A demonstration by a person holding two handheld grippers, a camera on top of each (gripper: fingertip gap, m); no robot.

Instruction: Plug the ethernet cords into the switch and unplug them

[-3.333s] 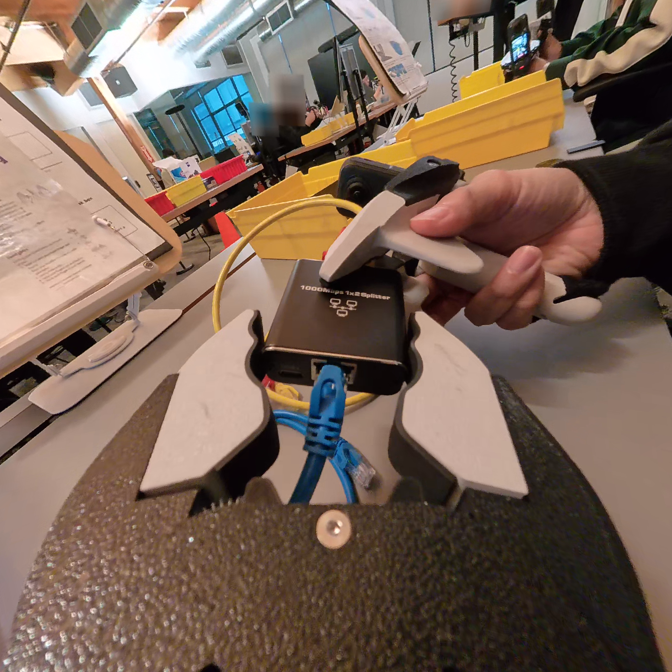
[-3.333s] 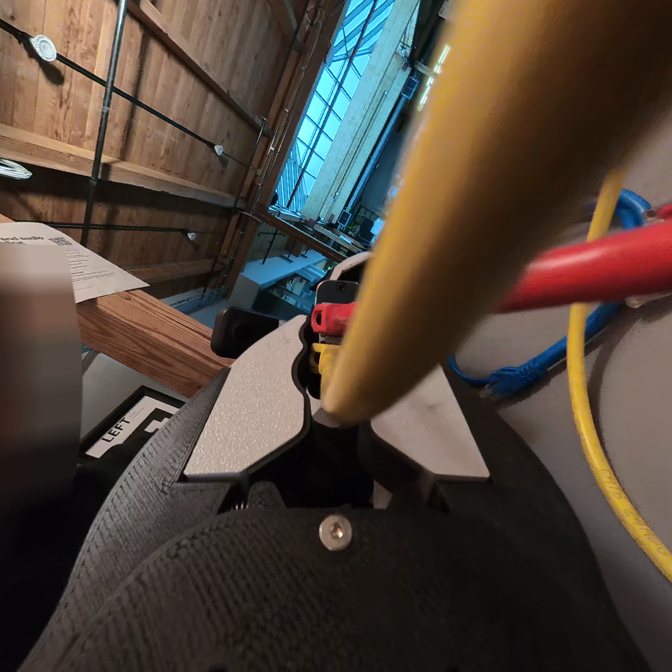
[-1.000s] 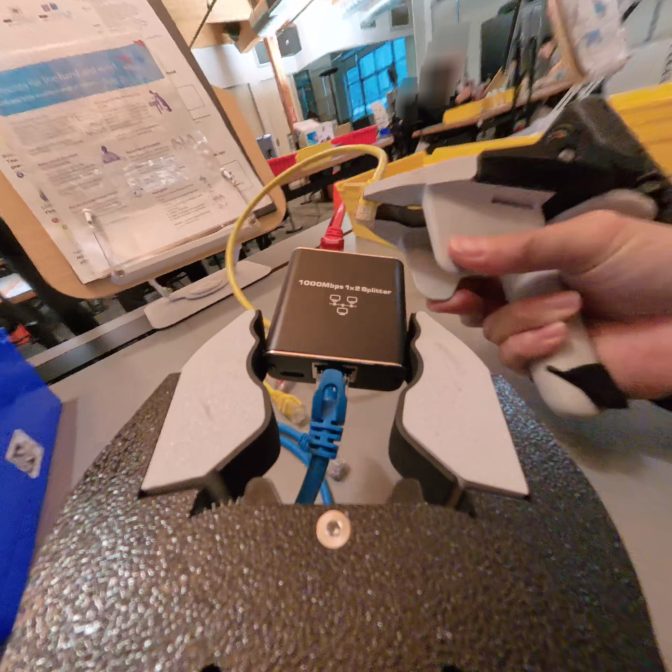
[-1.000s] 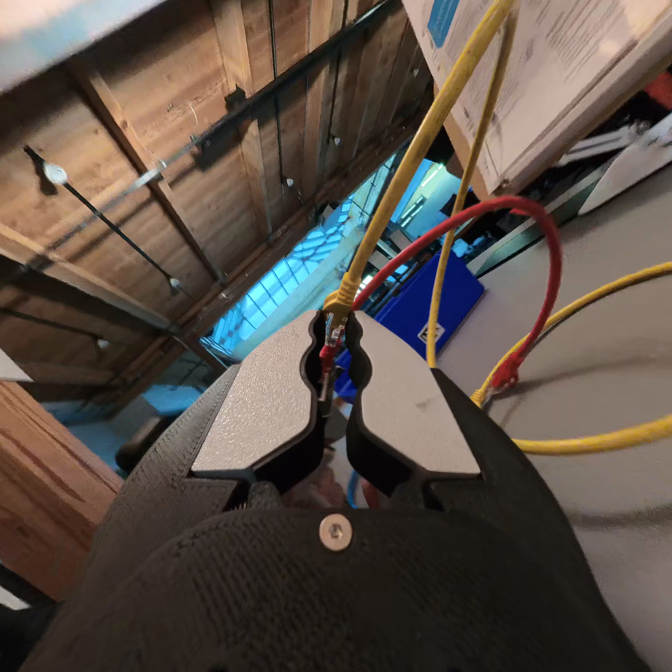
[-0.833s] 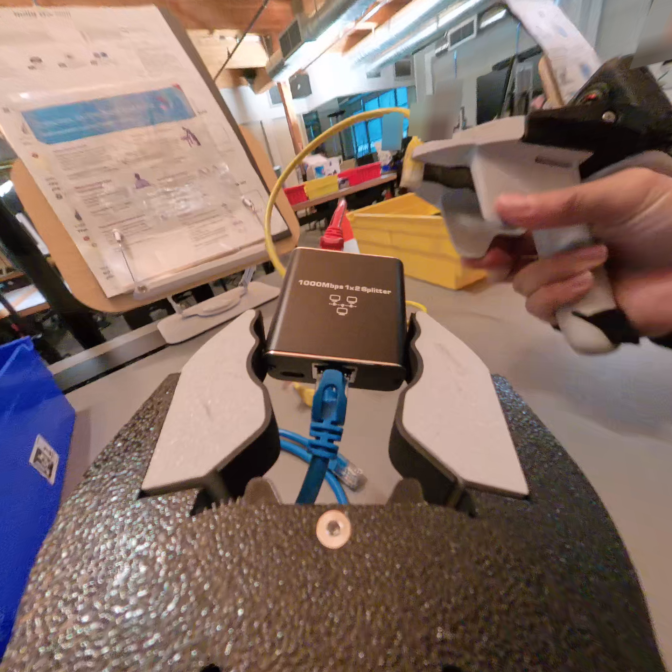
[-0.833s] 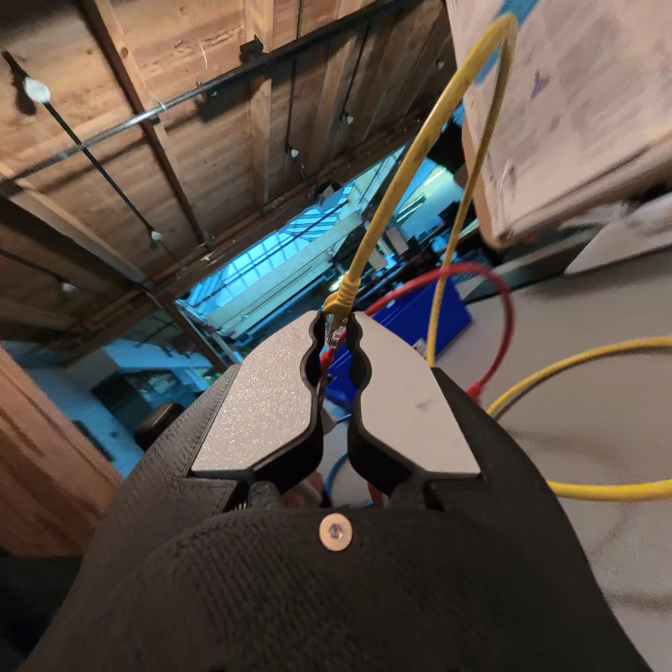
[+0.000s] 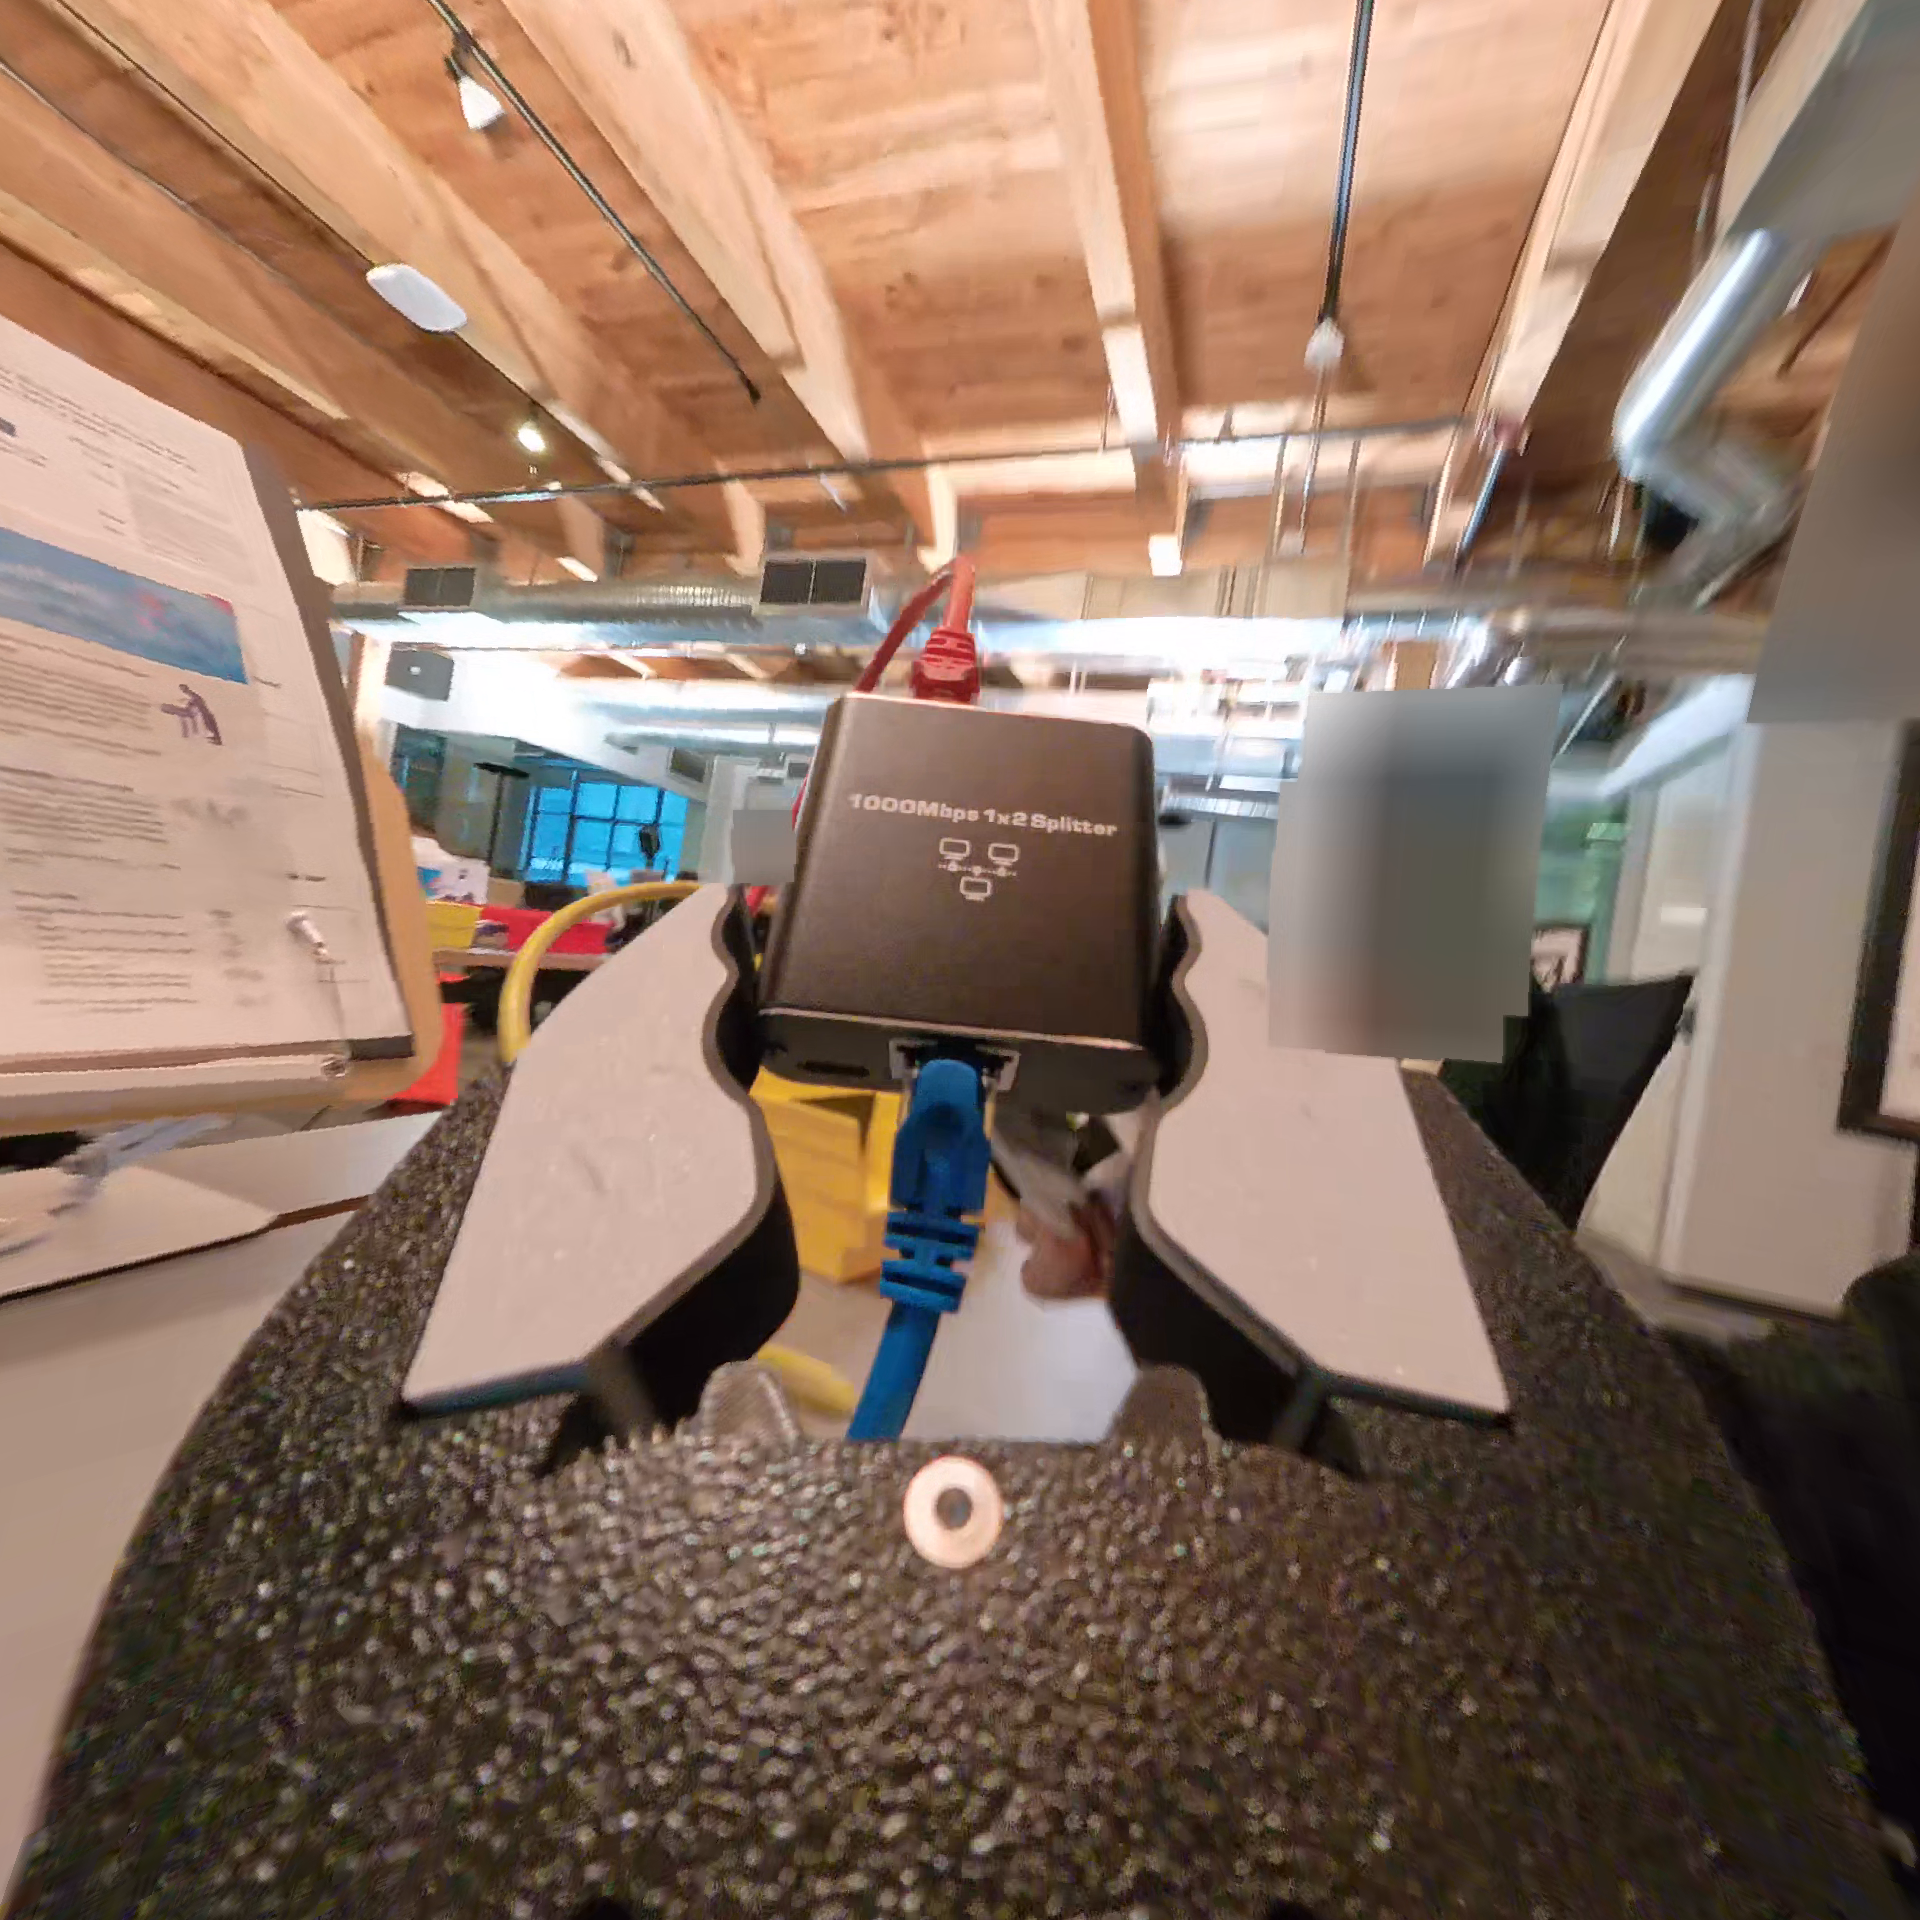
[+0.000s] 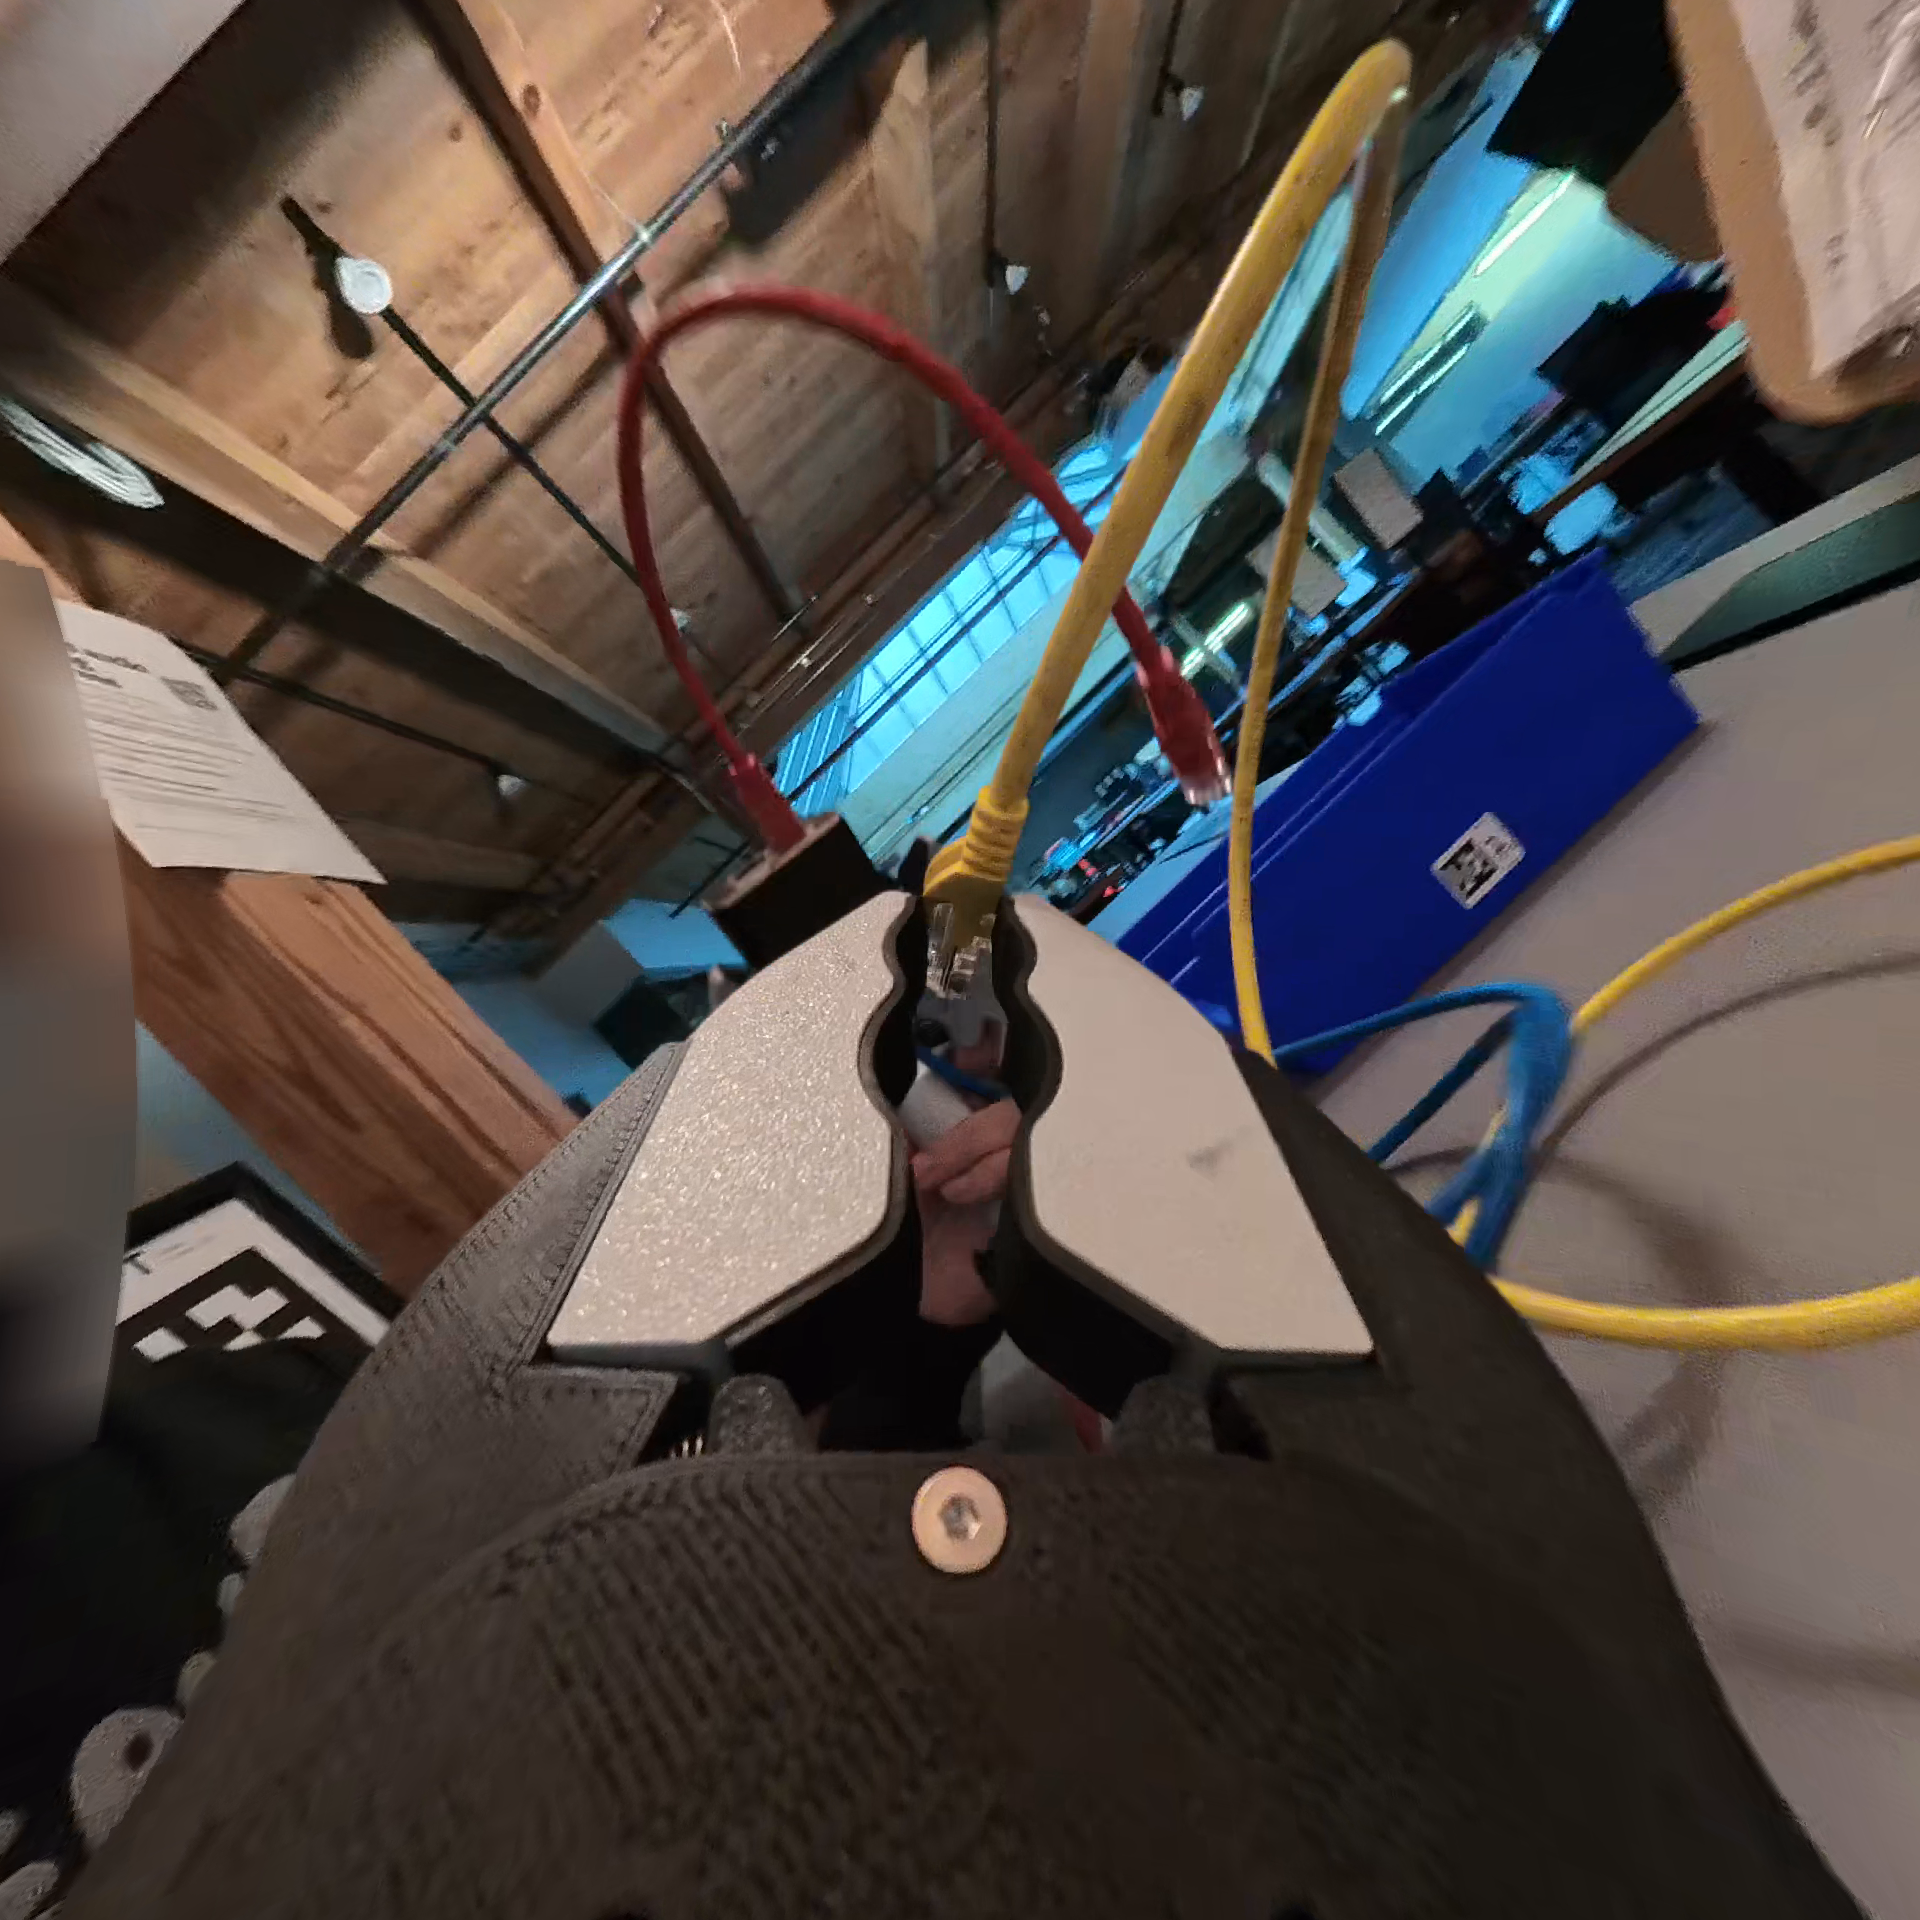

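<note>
My left gripper (image 7: 956,920) is shut on the black switch (image 7: 971,894) and holds it up, tilted toward the ceiling. A blue cord (image 7: 930,1174) is plugged into its near port. A red cord (image 7: 948,649) is plugged into its far side. My right gripper (image 8: 964,914) is shut on the yellow cord's plug (image 8: 961,940), free of the switch (image 8: 800,878), which sits just to its left. The red cord (image 8: 769,312) arches up from the switch; its other plug (image 8: 1184,738) hangs loose. The yellow cord (image 8: 1143,468) loops up and back down to the table.
A board with printed sheets (image 7: 156,779) stands at left. Yellow bins (image 7: 821,1153) lie behind the switch. A blue bin (image 8: 1403,831) stands on the grey table (image 8: 1766,1091), with slack blue cord (image 8: 1507,1060) and yellow cord (image 8: 1714,1325) lying there.
The yellow plug came out of the switch and stays in my right gripper. My left gripper has raised and tilted the switch upward. The right gripper has left the left wrist view.
</note>
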